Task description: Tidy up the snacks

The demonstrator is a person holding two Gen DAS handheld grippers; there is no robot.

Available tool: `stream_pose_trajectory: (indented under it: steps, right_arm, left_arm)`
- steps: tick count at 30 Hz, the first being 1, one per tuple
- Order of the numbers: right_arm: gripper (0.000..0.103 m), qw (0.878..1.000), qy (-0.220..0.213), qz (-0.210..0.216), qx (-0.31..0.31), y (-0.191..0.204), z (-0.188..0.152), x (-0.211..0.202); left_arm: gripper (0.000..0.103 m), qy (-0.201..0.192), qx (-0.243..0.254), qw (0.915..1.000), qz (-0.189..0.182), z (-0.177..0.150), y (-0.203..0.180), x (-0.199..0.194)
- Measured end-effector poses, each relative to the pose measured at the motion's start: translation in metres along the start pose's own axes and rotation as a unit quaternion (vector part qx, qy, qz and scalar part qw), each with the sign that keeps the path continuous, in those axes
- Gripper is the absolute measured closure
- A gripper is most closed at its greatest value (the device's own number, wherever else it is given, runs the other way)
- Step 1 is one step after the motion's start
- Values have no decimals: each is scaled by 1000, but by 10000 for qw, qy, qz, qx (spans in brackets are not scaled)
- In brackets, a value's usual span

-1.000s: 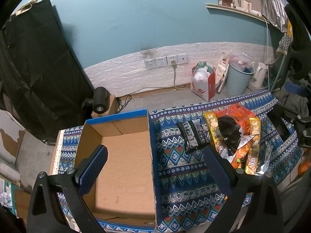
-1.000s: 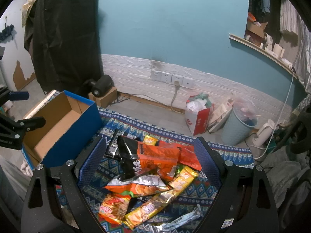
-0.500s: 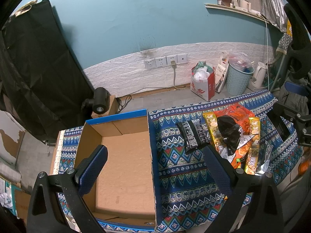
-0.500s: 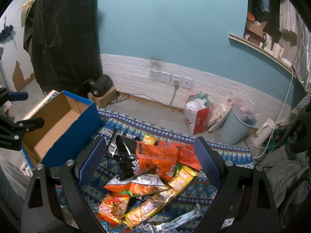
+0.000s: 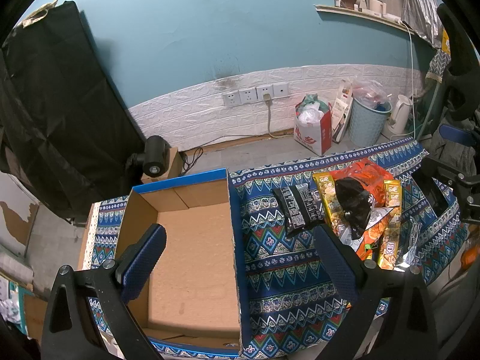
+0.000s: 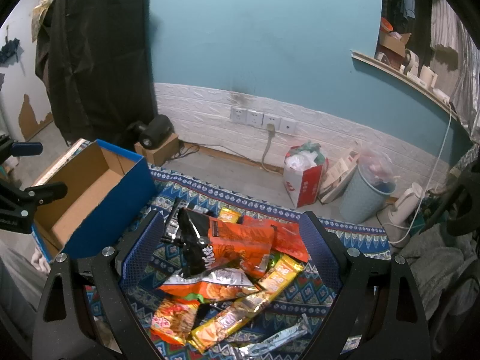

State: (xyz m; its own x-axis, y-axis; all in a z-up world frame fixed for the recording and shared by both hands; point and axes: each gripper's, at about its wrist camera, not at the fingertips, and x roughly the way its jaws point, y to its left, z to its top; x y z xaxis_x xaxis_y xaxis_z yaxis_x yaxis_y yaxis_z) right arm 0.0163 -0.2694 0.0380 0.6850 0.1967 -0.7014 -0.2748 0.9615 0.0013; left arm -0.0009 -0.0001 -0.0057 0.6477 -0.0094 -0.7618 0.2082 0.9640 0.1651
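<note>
An open cardboard box with blue outer walls (image 5: 192, 255) (image 6: 90, 192) stands empty on the patterned cloth. To its right lies a heap of snack packets (image 5: 360, 210) (image 6: 231, 255): an orange and black chip bag (image 6: 228, 237), yellow bars (image 6: 258, 300), a black packet (image 5: 297, 207) and a silver wrapper (image 6: 279, 339). My left gripper (image 5: 237, 258) hovers open above the box's right wall, holding nothing. My right gripper (image 6: 231, 249) hangs open above the heap, its fingers (image 6: 141, 246) on either side of the chip bag without touching it.
The blue patterned cloth (image 5: 285, 285) covers a low table. Beyond its far edge is bare floor with a red and white bag (image 6: 303, 177), a pale blue bin (image 6: 366, 195), a white kettle (image 6: 405, 207) and a black lamp (image 5: 153, 156). A black cover (image 6: 96, 51) hangs at left.
</note>
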Motion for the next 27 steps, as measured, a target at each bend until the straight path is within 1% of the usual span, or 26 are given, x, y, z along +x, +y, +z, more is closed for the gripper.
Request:
stream_pose_trajectory:
  steps: [12, 15, 27]
  right_arm:
    - [13, 10000, 11, -10, 6, -2, -1, -1]
    - [13, 10000, 20, -28, 22, -8, -2, -4]
    - [13, 10000, 15, -58, 61, -8, 0, -6]
  left_arm:
    - [3, 10, 40, 10000, 2, 0, -2, 0]
    - [3, 8, 69, 10000, 1, 1, -5, 1]
    - [3, -36, 174, 9998, 36, 6, -19, 0]
